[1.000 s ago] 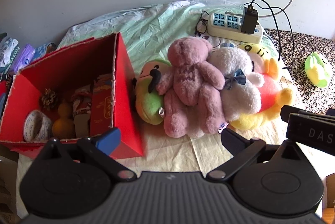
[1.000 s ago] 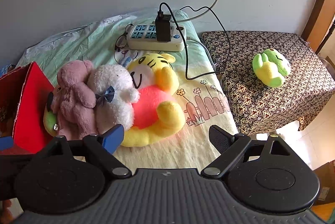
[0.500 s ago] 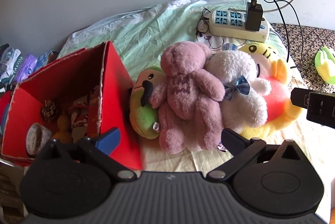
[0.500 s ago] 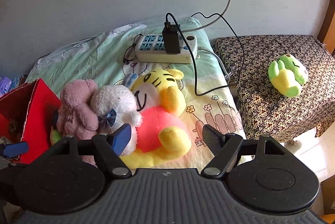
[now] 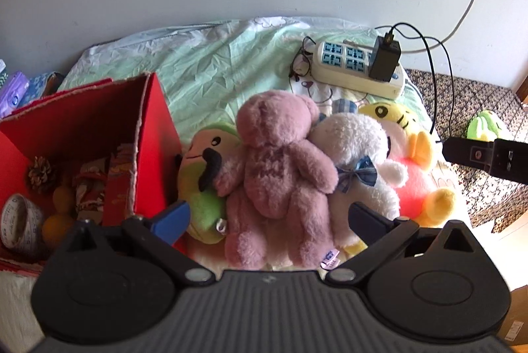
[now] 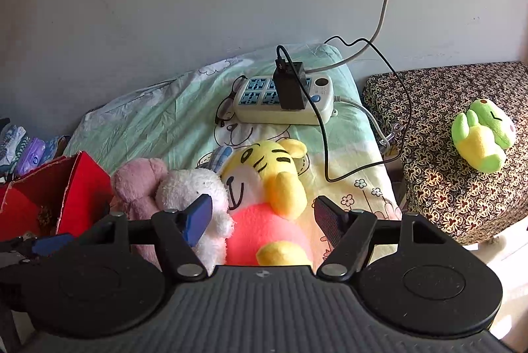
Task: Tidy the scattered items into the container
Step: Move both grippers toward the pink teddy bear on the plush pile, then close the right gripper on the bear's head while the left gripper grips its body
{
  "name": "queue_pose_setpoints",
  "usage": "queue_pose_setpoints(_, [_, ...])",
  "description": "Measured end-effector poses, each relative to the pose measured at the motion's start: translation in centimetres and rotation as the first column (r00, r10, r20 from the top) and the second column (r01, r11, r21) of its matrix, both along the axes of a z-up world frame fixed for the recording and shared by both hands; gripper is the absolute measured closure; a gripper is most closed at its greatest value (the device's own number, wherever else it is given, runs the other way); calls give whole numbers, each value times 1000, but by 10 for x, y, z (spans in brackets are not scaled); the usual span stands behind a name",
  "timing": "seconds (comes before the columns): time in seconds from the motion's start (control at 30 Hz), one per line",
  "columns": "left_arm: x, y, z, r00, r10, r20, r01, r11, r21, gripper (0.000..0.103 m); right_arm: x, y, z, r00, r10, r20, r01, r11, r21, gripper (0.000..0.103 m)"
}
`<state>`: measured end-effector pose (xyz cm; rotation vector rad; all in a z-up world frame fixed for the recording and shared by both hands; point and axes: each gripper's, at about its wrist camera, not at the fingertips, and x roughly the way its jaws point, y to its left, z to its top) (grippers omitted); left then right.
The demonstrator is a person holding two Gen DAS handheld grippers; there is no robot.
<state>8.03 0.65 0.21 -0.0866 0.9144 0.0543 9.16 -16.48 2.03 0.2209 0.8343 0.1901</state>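
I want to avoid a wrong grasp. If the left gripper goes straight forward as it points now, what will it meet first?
Most likely the pink teddy bear: it lies directly between the open fingers of the left gripper, in front of the other soft toys. The green toy sits close beside the left finger, so depth makes this a cautious guess.

A power strip (image 6: 283,104) with a black charger (image 6: 290,85) lies beside what look like eyeglasses (image 6: 227,104).
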Motion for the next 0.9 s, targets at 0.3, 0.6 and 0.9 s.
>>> queue_pose_setpoints(0.3, [-2, 5, 0, 996, -86, 40, 89, 993, -77, 4, 12, 1, -3, 993, 116, -2, -114, 977, 179, 39])
queue_pose_setpoints(0.6, [16, -11, -16, 995, -102, 10, 102, 994, -29, 4, 26, 17, -7, 981, 195, -11, -188, 958, 217, 40])
queue_pose_setpoints(0.9, [8, -7, -29, 988, -151, 16, 151, 988, -42, 2, 55, 80, -4, 909, 416, 16, -412, 895, 171, 34])
